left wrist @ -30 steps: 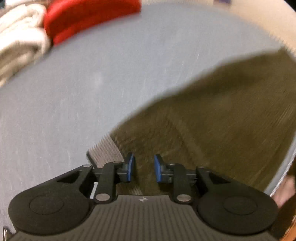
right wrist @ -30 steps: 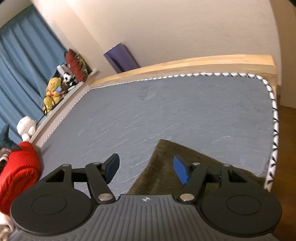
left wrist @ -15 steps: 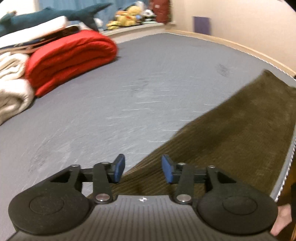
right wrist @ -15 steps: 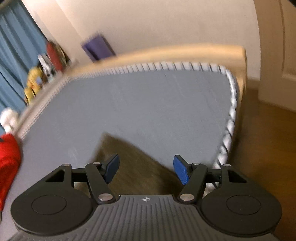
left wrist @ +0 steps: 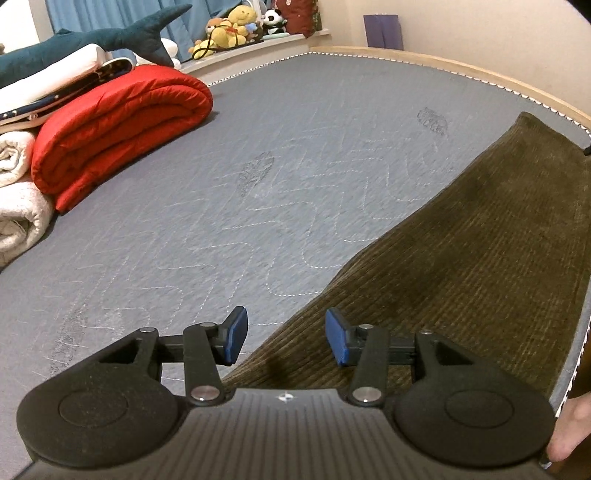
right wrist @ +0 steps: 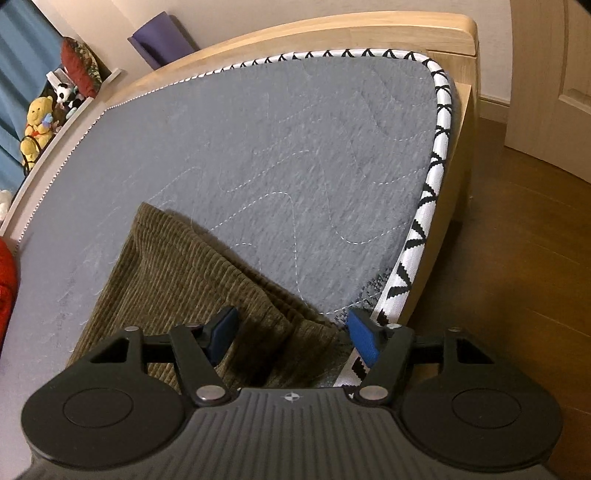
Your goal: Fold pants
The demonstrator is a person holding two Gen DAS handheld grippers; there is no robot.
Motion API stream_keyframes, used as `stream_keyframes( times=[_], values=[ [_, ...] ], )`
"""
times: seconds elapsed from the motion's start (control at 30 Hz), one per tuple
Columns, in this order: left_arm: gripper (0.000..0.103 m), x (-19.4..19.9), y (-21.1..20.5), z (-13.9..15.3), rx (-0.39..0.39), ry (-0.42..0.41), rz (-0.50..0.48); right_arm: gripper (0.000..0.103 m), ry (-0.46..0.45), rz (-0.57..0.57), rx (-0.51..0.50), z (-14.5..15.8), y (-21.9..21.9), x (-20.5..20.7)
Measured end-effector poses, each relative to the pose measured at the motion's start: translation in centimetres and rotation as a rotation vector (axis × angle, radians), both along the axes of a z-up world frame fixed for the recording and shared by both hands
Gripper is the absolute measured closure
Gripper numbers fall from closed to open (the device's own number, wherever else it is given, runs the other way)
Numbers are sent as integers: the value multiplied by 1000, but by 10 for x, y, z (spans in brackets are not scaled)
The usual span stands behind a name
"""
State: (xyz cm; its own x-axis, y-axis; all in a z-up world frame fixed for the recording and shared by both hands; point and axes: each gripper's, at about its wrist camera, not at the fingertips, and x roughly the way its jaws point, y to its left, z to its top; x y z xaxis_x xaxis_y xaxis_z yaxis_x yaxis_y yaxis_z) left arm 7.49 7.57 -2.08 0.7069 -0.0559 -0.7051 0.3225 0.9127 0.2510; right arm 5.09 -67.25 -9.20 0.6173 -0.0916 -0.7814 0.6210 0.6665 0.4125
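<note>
Olive-brown corduroy pants (left wrist: pixel 472 266) lie flat on the grey mattress (left wrist: pixel 258 177), stretched along its right edge. My left gripper (left wrist: pixel 282 341) is open and empty, hovering over the near end of the pants at their left edge. In the right wrist view the pants (right wrist: pixel 177 273) end in a corner on the mattress (right wrist: pixel 295 147). My right gripper (right wrist: pixel 291 338) is open and empty, above the pants' right edge near the mattress border.
A rolled red blanket (left wrist: pixel 118 122) and white bedding (left wrist: pixel 18 206) sit at the far left. A plush shark (left wrist: pixel 92 37) and toys (left wrist: pixel 229 26) line the back. The patterned mattress edge (right wrist: pixel 432 206), wooden frame (right wrist: pixel 332 33) and floor (right wrist: pixel 517 258) are on the right.
The left gripper has opened wider and tilted up from the pants' near end. The right gripper swung right and closer to the mattress edge, staying open.
</note>
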Motion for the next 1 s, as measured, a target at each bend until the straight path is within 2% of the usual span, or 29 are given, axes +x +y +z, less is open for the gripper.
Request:
stream_keyframes(
  times=[0.03,0.07,0.13,0.3,0.47,0.53,0.63,0.7,0.73,0.8,0.83,0.9,1.0],
  values=[
    [51,0,0,0,0,0,0,63,-7,-10,2,1,0,-1],
    [51,0,0,1,0,-1,0,71,-14,-26,7,3,-1,-1],
    [51,-1,0,1,6,-3,-2,75,-26,-45,7,11,0,-3],
    [50,-3,-1,0,13,-7,-3,78,-88,-59,-51,45,20,-9],
    [50,-7,4,1,12,-11,5,81,-191,48,-237,101,75,-7],
    [50,-7,6,0,15,-11,13,81,-253,173,-385,131,124,-6],
    [50,-6,12,-2,19,-7,31,82,-337,404,-682,163,227,-16],
    [50,-4,15,-4,18,-2,43,83,-414,583,-818,169,295,-33],
    [50,-3,17,-5,19,1,48,84,-461,707,-882,166,338,-46],
    [50,-1,18,-7,19,10,57,87,-527,908,-941,154,399,-69],
    [50,0,18,-8,19,12,59,103,-564,1025,-942,141,431,-84],
    [50,3,17,-9,21,14,64,103,-610,1251,-903,114,478,-108],
    [50,5,13,-12,19,26,58,103,-553,1541,-929,57,531,-140]
  ],
)
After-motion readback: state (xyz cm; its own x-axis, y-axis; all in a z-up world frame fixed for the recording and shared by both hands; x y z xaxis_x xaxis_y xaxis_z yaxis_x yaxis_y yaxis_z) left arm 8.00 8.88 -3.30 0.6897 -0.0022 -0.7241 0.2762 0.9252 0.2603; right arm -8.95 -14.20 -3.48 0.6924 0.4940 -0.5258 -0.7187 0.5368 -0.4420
